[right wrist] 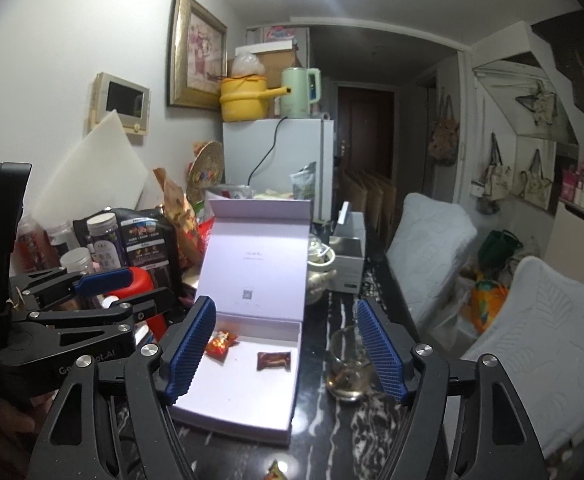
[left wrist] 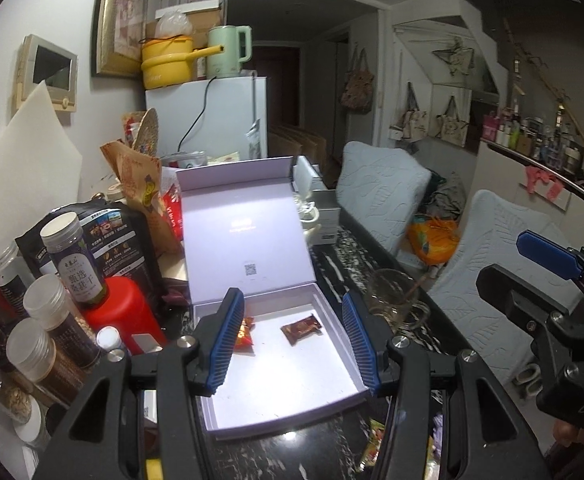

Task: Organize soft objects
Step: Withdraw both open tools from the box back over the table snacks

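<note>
An open white box (left wrist: 332, 396) (right wrist: 251, 408) lies on the dark marble table with its lid standing up behind it. Inside lie a brown snack packet (left wrist: 302, 329) (right wrist: 274, 360) and a red-orange snack packet (left wrist: 245, 334) (right wrist: 220, 342). My left gripper (left wrist: 292, 344) is open and empty, held above the box. It shows at the left of the right wrist view (right wrist: 115, 292). My right gripper (right wrist: 285, 354) is open and empty, to the right of the box's front. It shows at the right of the left wrist view (left wrist: 532, 272). More packets (left wrist: 376, 440) (right wrist: 275, 471) lie on the table nearer me.
A glass mug (left wrist: 396, 300) (right wrist: 348, 364) stands right of the box. Jars, bottles and a red container (left wrist: 123, 316) crowd the left. A silver box (right wrist: 350, 256) and teapot (right wrist: 320, 268) stand behind. Padded chairs (right wrist: 432, 248) line the right edge.
</note>
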A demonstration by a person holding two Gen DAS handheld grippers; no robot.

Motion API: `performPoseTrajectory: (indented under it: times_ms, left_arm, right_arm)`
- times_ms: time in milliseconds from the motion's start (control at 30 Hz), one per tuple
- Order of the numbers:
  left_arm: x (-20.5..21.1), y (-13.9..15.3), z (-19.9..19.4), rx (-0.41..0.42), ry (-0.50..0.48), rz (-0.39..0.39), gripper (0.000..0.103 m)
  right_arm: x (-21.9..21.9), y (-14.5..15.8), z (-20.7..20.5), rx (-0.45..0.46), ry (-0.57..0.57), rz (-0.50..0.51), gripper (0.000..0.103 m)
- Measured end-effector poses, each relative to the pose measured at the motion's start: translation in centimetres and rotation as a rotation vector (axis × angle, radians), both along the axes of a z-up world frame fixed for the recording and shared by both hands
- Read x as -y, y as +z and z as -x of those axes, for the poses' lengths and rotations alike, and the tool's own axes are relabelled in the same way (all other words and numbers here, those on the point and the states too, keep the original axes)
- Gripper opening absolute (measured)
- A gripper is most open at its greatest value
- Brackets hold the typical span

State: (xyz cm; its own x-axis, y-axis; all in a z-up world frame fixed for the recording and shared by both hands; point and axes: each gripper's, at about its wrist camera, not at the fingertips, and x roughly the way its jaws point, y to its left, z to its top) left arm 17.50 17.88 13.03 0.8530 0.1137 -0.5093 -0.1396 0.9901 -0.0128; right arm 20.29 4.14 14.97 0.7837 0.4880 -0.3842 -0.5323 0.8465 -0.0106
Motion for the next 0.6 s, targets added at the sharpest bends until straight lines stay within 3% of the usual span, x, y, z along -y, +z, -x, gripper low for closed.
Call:
performPoseTrajectory:
  times_ms: [133,200,233,300,600]
  left_arm:
    - [1.3,0.2,1.7,0.013,-0.039,-0.004,0.053]
    - [1.9,0.2,2.6,0.024,-0.055,-0.008,0.075]
    - [2.2,0.3,3.1,0.036,-0.058,-0.013,0.079]
    - [2.8,0.3,4.1,0.064,-0.067,-0.029,0.080]
    - [4.1,-0.8,6.5,0.042,-0.141,-0.004,0.080]
  right_arm:
    - [1.2,0.3,2.4,0.022,-0.011,0.003,0.078]
    - [1.8,0.4,3.4,0.031,-0.019,0.001,0.079]
    - [2.2,0.5,3.9,0.033,-0.025,-0.001,0.079]
    - [2.8,0.5,4.9,0.034,-0.036,-0.005,0.079]
    - [5.1,-0.4,8.6,0.038,-0.093,0.008,0.086]
